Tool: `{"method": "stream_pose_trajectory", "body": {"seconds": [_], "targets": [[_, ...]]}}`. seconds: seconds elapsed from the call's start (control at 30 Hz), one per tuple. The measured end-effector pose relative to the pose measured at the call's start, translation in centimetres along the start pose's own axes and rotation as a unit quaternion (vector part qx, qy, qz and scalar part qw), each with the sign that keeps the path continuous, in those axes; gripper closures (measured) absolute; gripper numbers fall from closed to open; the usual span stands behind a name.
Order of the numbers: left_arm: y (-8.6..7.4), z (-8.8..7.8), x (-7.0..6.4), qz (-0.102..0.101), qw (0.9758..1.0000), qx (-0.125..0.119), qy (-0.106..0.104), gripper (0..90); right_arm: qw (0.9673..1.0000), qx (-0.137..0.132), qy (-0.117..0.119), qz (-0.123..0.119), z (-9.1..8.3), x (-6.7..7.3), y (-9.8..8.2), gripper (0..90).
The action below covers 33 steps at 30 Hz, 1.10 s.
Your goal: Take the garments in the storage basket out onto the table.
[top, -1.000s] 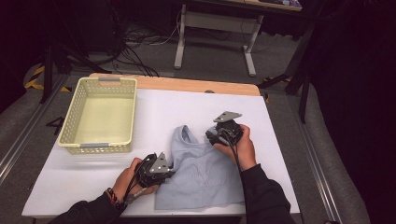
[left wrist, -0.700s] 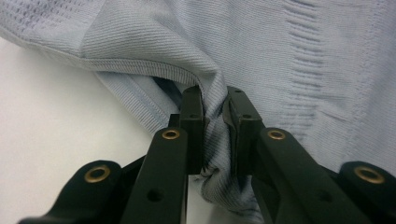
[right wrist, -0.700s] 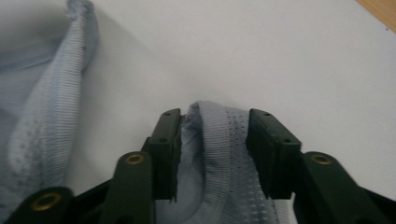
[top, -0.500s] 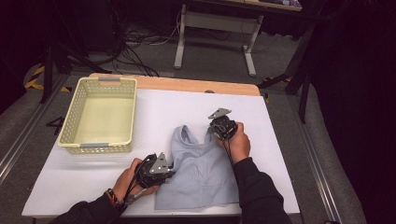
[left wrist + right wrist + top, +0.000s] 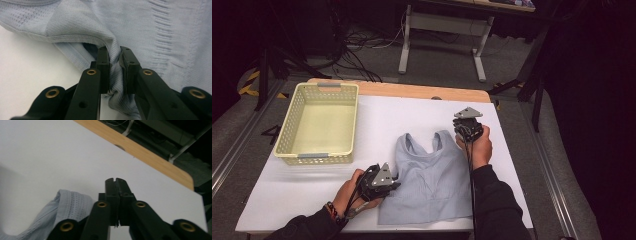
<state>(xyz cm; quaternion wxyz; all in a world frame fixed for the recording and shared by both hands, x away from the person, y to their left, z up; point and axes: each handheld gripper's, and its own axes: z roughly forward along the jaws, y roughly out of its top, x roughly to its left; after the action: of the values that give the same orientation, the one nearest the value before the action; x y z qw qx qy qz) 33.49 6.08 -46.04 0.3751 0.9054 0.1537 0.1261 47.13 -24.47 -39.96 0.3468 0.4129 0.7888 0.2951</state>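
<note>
Meanwhile, the yellow basket [image 5: 319, 122] sits at the tabletop's far left corner, while the pale blue top [image 5: 432, 180] lies flat by the near edge, straps pointing away. At its left side the left gripper [image 5: 393, 184] has not moved; its jaws are nearly closed, pinching a fold of the fabric [image 5: 115, 60]. Since 1 second ago the right gripper [image 5: 468, 131] has shifted off the right strap toward the right edge, and its jaws have just been opening slightly after snapping together, nothing visible between them. That strap looks released, so smoothing or folding likely comes next.
</note>
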Motion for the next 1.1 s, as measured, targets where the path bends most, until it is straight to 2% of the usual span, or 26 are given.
{"method": "stream_pose_trajectory", "body": {"seconds": [0.03,0.1,0.17,0.33,0.43,0.5,0.6,0.67,0.7,0.73,0.8,0.9,0.93,1.03,1.1], "targets": [[0.0,0.0,0.0,-0.002,1.0000,0.003,-0.001,79.9,1.0000,0.002,0.003,0.006,0.2,-0.1,-0.1,75.2],[0.0,0.0,-0.1,0.000,1.0000,0.003,-0.003,80.1,0.9990,0.004,0.035,0.029,0.7,-0.2,-0.7,70.8],[0.0,0.1,-0.1,0.000,0.9999,0.010,-0.004,80.2,0.9973,0.009,0.056,0.046,1.3,-0.2,-1.2,63.5],[0.0,0.3,0.0,0.006,0.9999,0.008,-0.005,80.2,0.9944,0.036,0.082,0.055,3.1,0.2,-2.2,53.8],[-0.1,0.4,0.0,0.003,1.0000,0.005,-0.007,80.1,0.9890,0.064,0.120,0.058,4.4,0.5,-2.9,48.2],[-0.2,0.4,0.0,-0.002,0.9999,0.008,-0.009,80.0,0.9876,0.072,0.129,0.054,4.9,0.8,-3.1,48.8],[-0.2,0.4,0.1,-0.001,0.9999,0.007,-0.010,80.0,0.9870,0.064,0.136,0.057,5.1,0.9,-3.1,52.1],[-0.2,0.4,0.0,-0.002,0.9999,0.006,-0.010,79.9,0.9856,0.062,0.146,0.059,5.1,0.9,-3.1,59.3],[-0.2,0.5,0.1,0.000,0.9999,0.004,-0.010,79.9,0.9849,0.061,0.154,0.051,5.1,1.0,-3.1,66.7],[-0.2,0.4,0.1,0.000,0.9999,0.004,-0.009,79.8,0.9844,0.062,0.158,0.046,5.0,1.2,-3.0,69.5],[-0.2,0.4,0.1,-0.001,0.9999,0.002,-0.010,79.6,0.9864,0.064,0.149,0.028,4.9,1.5,-2.8,78.1],[-0.2,0.3,0.2,-0.003,0.9999,0.000,-0.010,79.4,0.9897,0.058,0.129,0.017,4.6,1.6,-2.7,81.5],[-0.2,0.3,0.2,-0.004,0.9999,-0.001,-0.010,79.1,0.9925,0.049,0.110,0.020,4.3,1.4,-2.7,81.9],[0.0,0.3,0.2,0.003,1.0000,0.000,-0.006,79.1,0.9973,0.022,0.060,0.037,3.2,0.4,-2.8,82.7],[0.2,0.2,0.2,0.005,1.0000,-0.003,-0.002,78.8,0.9981,0.010,0.040,0.046,2.7,-0.3,-2.9,82.9]]}}
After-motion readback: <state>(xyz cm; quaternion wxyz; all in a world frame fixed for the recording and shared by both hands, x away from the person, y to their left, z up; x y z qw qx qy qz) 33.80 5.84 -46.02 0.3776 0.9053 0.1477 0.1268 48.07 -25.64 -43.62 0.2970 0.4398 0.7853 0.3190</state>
